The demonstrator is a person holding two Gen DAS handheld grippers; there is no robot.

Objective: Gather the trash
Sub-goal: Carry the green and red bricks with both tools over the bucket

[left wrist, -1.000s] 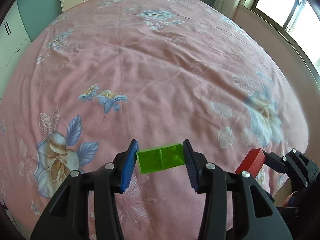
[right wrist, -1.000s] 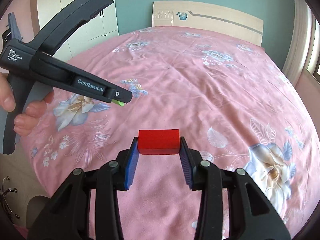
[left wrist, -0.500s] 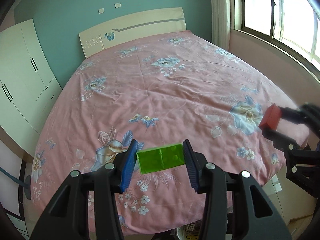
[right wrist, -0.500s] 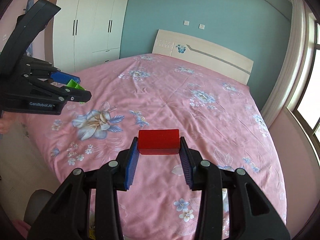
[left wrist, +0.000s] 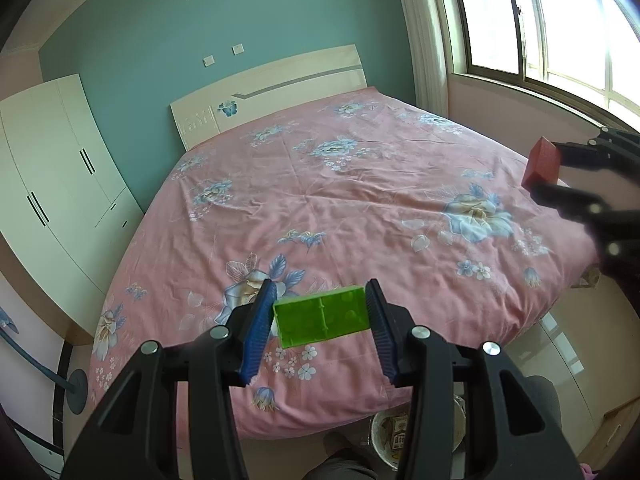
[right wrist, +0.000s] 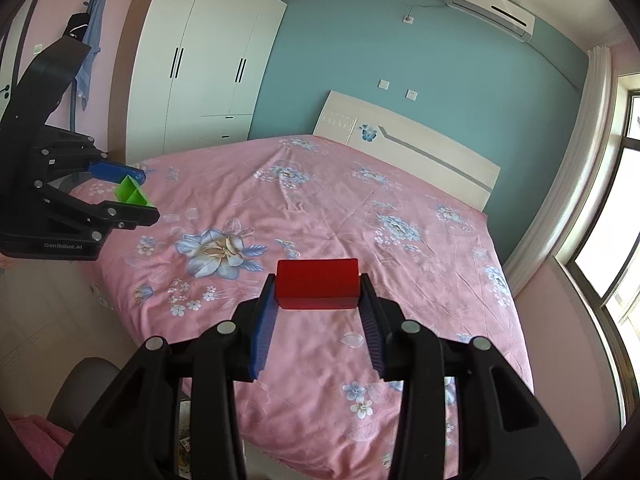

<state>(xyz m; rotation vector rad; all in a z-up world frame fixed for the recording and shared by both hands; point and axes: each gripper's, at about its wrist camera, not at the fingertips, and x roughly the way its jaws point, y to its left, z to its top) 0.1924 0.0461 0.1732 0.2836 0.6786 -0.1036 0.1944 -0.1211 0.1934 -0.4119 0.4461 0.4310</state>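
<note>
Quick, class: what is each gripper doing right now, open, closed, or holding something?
Left gripper: closed on the green block.
Right gripper: closed on the red block.

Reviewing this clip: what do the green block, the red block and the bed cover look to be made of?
Green block: likely moulded plastic, glossy, with ribs and round recesses on the open face. Red block: plain, matte, sharp-edged; painted wood or solid plastic, cannot tell which. Bed cover: thin woven cloth, probably cotton, pink with a printed flower pattern, creased and wrinkled.
</note>
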